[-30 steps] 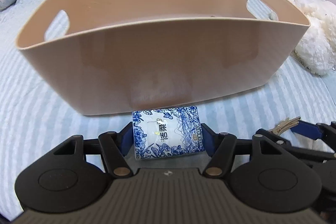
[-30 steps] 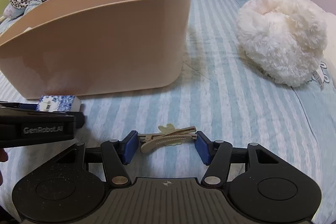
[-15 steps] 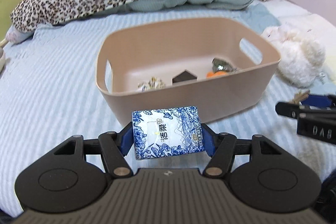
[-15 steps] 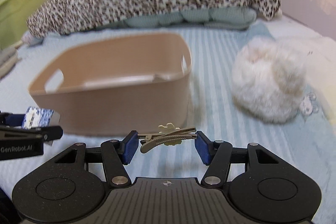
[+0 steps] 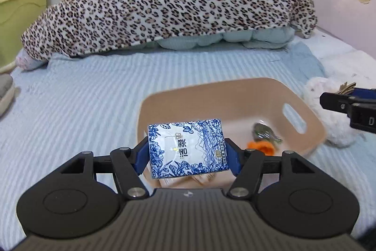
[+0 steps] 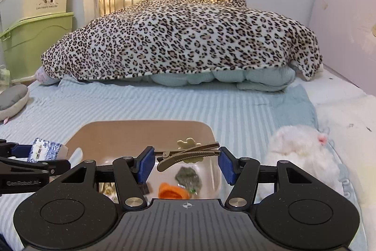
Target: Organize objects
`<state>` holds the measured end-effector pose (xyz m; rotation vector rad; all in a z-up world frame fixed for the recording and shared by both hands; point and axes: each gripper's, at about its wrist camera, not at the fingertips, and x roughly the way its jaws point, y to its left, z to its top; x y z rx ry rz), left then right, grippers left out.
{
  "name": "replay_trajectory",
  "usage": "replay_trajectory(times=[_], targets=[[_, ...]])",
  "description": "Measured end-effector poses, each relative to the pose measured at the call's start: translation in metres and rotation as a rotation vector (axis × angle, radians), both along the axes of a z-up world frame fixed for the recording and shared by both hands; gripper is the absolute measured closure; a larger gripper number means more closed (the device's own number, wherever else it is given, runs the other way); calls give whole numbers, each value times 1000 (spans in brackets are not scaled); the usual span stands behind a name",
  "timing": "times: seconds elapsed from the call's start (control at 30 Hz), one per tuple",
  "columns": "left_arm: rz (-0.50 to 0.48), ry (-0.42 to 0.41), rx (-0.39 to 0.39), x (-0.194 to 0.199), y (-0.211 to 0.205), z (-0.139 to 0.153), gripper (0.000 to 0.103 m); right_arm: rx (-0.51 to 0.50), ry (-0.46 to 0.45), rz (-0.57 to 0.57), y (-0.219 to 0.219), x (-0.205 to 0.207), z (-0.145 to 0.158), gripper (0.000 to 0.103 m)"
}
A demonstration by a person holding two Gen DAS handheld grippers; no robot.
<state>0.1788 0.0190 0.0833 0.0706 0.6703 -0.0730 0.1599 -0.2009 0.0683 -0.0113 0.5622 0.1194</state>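
Left tongs clamped a blue-and-white tissue pack; right tongs clamped a tan hair clip. Both hung above the beige plastic basket, still to drop.

Both grippers have risen from bed level to above the beige bin, which has dropped from the upper frame to the lower centre in both views. The bin's interior is now exposed, showing an orange item and a dark green item.

Leopard blanket, green bin, striped sheet
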Motion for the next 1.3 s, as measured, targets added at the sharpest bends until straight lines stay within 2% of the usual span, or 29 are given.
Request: replay_trajectory(times=[0.1,0.2,0.3,0.43,0.63,0.7,0.73,0.77,0.83,0.9,1.0,1.07,1.3], targets=[[9,17,-1,22,-2,-7,37,0,15,15,8,19,-4,47],[26,48,16,41,-3,-21,37,-54,28,33,21,40,-17,47],[39,93,41,59,-6,-38,37,-107,60,44,34,55,-33,47],[35,167,78,77,-10,-60,37,-130,119,49,41,71,-55,47],[12,240,99,88,-13,-77,36,-153,226,66,45,83,-85,48],[6,246,109,86,-14,-78,35,-158,258,70,46,84,-92,39],[7,250,105,85,-13,-77,31,-155,266,69,46,84,-93,40],[13,250,97,83,-13,-75,27,-146,269,71,45,82,-94,39],[27,232,64,77,-9,-67,13,-133,266,67,43,77,-89,33],[37,212,25,71,-6,-59,7,-114,257,62,39,70,-81,28],[42,180,2,61,-3,-45,7,-83,244,49,31,58,-68,22],[44,157,-3,51,-2,-37,7,-65,233,42,26,49,-58,14],[33,91,5,9,-4,-17,7,-59,185,40,18,6,-32,8]])
